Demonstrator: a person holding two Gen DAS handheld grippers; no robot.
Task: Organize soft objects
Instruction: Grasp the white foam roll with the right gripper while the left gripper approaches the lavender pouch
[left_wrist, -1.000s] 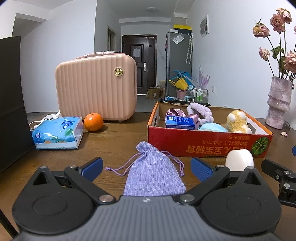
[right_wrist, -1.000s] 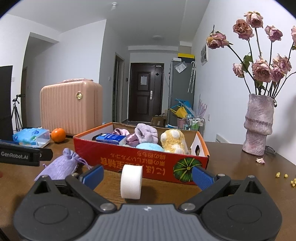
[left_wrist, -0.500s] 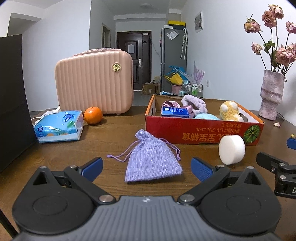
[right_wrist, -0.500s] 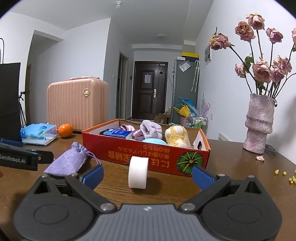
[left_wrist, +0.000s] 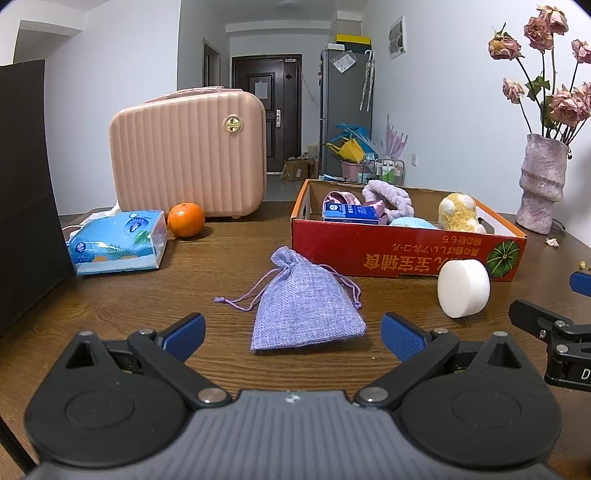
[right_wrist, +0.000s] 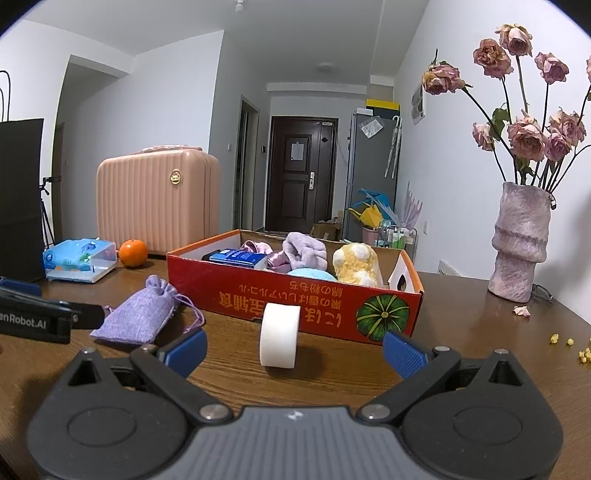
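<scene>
Home, likely apartment: wooden table (left_wrist: 110, 295), pink suitcase (left_wrist: 188, 155), vase of dried roses (right_wrist: 521, 240), fridge (left_wrist: 345, 110), hallway entry door (right_wrist: 299, 173).

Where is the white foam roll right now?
The white foam roll stands on its edge on the table, just before the red box, centred ahead of the open right tongs.

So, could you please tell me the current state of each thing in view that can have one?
left gripper: open, empty
right gripper: open, empty
purple pouch: lying flat on table, drawstring pulled shut
white sponge roll: on its edge, outside the box
red box: open-topped, holding soft items
pink suitcase: upright, closed
tissue pack: opened, tissue sticking out
dark door: closed
</scene>
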